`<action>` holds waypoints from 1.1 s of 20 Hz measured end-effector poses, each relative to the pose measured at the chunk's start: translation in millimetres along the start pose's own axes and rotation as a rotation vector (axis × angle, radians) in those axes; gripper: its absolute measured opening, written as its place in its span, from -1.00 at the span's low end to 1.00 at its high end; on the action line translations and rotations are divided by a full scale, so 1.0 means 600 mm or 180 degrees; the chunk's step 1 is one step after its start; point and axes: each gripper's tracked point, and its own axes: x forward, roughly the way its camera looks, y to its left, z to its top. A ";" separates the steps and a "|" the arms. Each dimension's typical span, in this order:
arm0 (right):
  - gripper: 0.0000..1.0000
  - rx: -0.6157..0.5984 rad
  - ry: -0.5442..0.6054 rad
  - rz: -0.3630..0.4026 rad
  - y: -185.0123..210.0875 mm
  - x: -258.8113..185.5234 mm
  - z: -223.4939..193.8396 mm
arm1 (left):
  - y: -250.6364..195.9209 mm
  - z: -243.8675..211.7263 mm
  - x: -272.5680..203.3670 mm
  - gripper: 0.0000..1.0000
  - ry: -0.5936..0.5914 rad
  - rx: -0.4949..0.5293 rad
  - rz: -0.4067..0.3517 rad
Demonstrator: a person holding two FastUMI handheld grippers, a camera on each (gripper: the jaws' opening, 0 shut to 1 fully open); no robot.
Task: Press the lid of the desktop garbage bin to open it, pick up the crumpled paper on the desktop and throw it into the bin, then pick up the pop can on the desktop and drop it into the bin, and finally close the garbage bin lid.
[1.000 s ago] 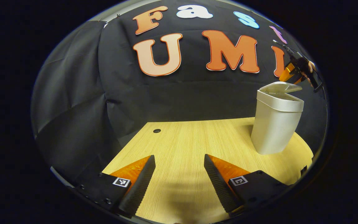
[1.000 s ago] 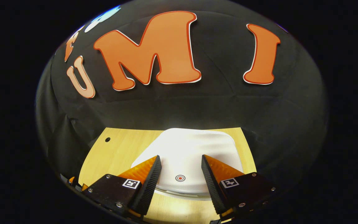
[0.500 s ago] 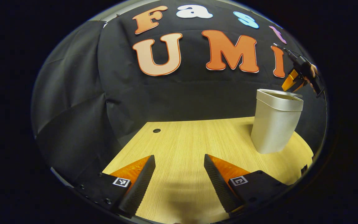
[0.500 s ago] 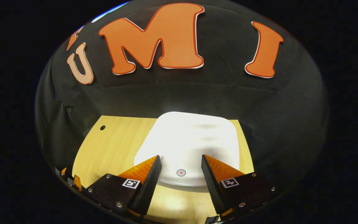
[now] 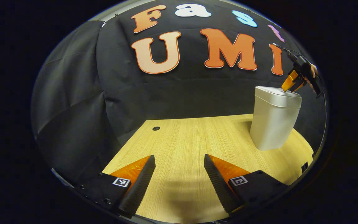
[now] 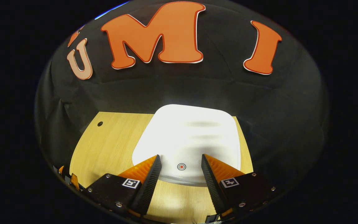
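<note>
The garbage bin (image 5: 273,119) stands upright on the wooden worktop (image 5: 191,146), toward its far right side, with its lid (image 6: 188,137) lying flat on top. A small red-and-white ring mark (image 6: 181,167) sits near the lid's front edge; no readable writing shows on the bin. The right tongs (image 6: 179,161) hang spread just above the lid, nothing between their fingers, the ring mark between the tips. In the left gripper view they show at the bin's far top edge. The left tongs (image 5: 179,161) are spread over bare worktop, well apart from the bin. A small round hole (image 5: 156,128) marks the worktop's far left corner.
</note>
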 end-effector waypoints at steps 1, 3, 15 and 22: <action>0.60 0.0005 0.0001 -0.0020 0.001 -0.001 -0.003 | 0.001 0.001 -0.002 1.00 0.0000 0.0005 0.0000; 0.53 0.0047 -0.0007 -0.0067 0.002 0.000 -0.006 | 0.004 -0.007 -0.004 1.00 0.0040 0.0008 0.0002; 0.60 -0.0024 -0.0353 -0.0099 0.019 -0.010 -0.024 | 0.009 -0.022 -0.010 1.00 0.0078 -0.0074 -0.0014; 0.51 -0.0152 -0.0578 -0.0251 0.022 -0.016 -0.032 | -0.003 -0.024 -0.017 1.00 0.0070 -0.0058 -0.0085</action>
